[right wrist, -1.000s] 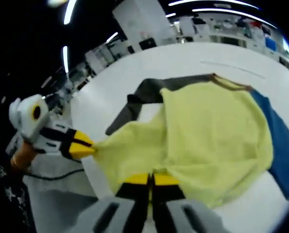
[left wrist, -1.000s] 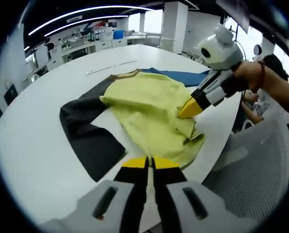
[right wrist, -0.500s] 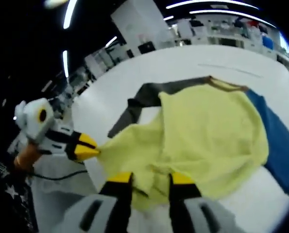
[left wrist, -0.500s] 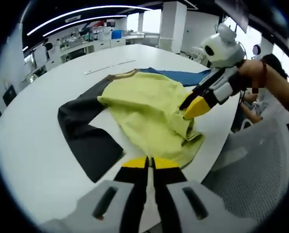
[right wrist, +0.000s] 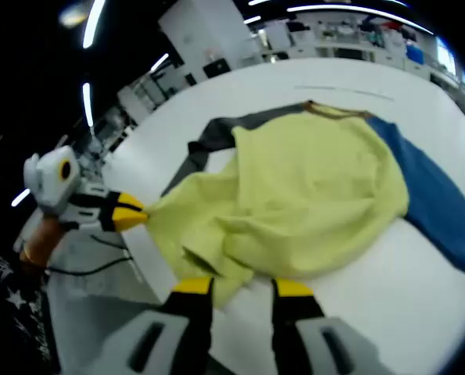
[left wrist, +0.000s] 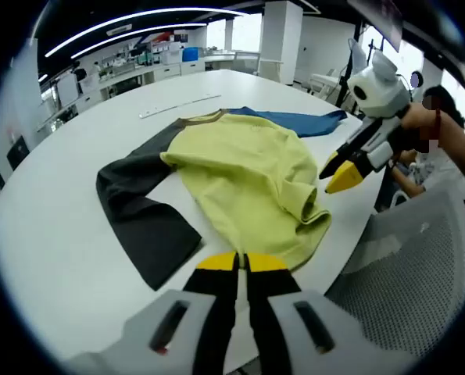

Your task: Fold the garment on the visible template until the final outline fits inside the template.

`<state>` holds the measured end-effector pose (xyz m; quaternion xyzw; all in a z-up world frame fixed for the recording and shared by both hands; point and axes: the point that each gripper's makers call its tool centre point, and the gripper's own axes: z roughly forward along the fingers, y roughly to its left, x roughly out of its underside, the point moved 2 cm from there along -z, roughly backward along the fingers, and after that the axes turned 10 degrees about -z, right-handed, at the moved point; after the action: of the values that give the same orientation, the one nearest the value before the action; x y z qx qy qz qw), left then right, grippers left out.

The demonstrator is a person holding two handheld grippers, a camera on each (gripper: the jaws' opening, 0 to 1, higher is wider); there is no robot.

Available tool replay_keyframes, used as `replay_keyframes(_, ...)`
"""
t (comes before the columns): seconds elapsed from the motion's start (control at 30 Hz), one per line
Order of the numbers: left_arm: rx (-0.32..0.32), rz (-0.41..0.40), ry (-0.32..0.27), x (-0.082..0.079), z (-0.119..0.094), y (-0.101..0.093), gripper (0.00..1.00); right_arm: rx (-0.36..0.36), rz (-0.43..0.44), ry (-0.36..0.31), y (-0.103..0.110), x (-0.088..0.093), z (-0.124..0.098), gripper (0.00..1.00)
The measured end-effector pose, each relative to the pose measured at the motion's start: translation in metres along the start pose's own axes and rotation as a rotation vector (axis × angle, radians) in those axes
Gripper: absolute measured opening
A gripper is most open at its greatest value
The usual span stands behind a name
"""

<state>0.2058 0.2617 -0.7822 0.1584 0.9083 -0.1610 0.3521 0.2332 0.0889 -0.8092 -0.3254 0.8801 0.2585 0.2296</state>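
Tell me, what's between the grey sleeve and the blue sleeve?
The yellow body of the sweater lies between the grey sleeve and the blue sleeve, seen in both views.

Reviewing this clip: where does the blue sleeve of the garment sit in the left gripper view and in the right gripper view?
Left gripper view: the blue sleeve lies upper centre-right, beyond the yellow body.
Right gripper view: the blue sleeve lies at right, running toward the lower right edge.
Shared landmark: the brown collar at the garment's far end.

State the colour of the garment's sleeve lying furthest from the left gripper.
Blue. That sleeve shows best in the right gripper view, beside the yellow-green body.
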Motion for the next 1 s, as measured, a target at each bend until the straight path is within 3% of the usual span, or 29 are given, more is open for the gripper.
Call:
replay_keyframes(0.37, -0.008, -0.021, 0.003, 0.002, 0.000, 0.005, 0.00, 0.004, 0.070, -0.036, -0.004, -0.001, 0.019, 0.10)
replay_keyframes(0.63, -0.013, -0.055, 0.010, 0.007, 0.002, 0.008, 0.00, -0.036, 0.104, -0.067, -0.005, 0.001, 0.023, 0.00)
replay_keyframes(0.83, -0.018, -0.064, 0.007, 0.007, 0.000, 0.008, 0.00, -0.025, 0.098, -0.084, -0.008, 0.003, 0.006, 0.00)
replay_keyframes(1.0, -0.023, -0.060, 0.003, 0.005, -0.008, 0.003, 0.00, 0.002, 0.100, -0.069, -0.017, 0.017, -0.015, 0.00)
